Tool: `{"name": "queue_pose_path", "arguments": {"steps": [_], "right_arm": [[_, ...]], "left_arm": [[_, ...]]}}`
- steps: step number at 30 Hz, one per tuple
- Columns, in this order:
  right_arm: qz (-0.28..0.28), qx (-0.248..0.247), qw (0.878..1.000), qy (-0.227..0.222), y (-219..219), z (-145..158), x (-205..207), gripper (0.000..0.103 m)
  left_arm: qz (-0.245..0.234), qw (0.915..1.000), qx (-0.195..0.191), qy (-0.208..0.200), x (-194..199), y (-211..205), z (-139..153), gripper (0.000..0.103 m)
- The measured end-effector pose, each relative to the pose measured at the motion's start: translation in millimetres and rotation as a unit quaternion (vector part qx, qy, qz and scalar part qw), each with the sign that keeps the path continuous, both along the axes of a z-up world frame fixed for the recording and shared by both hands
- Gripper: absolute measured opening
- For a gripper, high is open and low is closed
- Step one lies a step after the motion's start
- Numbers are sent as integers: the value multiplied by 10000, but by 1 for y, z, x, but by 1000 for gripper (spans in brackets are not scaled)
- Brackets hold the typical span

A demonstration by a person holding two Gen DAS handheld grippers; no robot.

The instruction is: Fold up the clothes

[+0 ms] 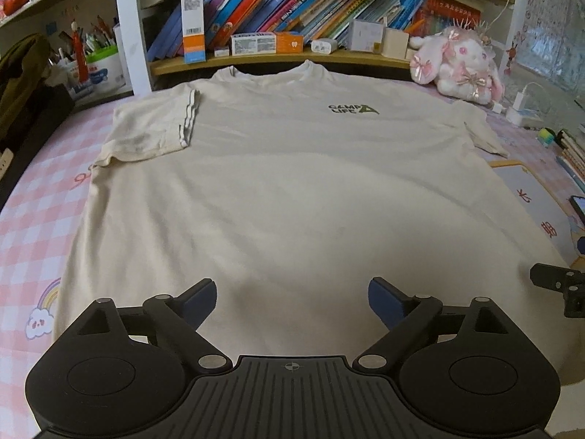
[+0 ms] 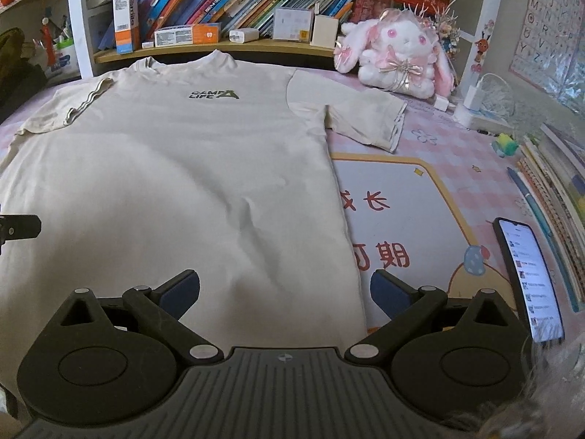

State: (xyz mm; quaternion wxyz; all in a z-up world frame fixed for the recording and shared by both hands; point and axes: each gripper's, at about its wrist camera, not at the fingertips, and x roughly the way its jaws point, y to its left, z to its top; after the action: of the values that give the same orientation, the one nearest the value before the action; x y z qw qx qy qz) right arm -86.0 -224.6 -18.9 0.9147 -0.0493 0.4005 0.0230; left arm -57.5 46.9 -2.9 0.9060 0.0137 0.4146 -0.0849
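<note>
A cream T-shirt (image 1: 278, 183) with a small green chest logo lies flat, front up, on a pink checked mat, collar toward the bookshelf. Its left sleeve (image 1: 153, 128) is folded inward over the body; the right sleeve (image 2: 362, 117) lies spread out. My left gripper (image 1: 292, 303) hovers open over the hem area with nothing between its fingers. My right gripper (image 2: 285, 292) is open too, straddling the shirt's right side edge (image 2: 347, 241) near the hem, not pressing on it. A tip of the right gripper (image 1: 555, 285) shows at the left wrist view's right edge.
A bookshelf (image 1: 292, 7) with books and boxes stands behind the collar. A pink plush rabbit (image 2: 398, 58) sits at the back right. A lit phone (image 2: 530, 281), stacked books (image 2: 559, 197) and a charger (image 2: 471, 102) line the right side. A pen holder (image 1: 95, 66) stands at the back left.
</note>
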Motion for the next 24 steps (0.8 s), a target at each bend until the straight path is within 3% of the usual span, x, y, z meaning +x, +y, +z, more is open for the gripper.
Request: {"name": "queue_pose_path", "arguments": {"steps": [12,24], "right_arm": [[-67,-385,9992,-28,24,7,-22,101],[-51,-314,9994,-152,16,10,-12,101]], "left_arm": [[21,9993,-352,-119,-8,22,-2,92],[176,9992,-282,-215,7,12,1,92]]}}
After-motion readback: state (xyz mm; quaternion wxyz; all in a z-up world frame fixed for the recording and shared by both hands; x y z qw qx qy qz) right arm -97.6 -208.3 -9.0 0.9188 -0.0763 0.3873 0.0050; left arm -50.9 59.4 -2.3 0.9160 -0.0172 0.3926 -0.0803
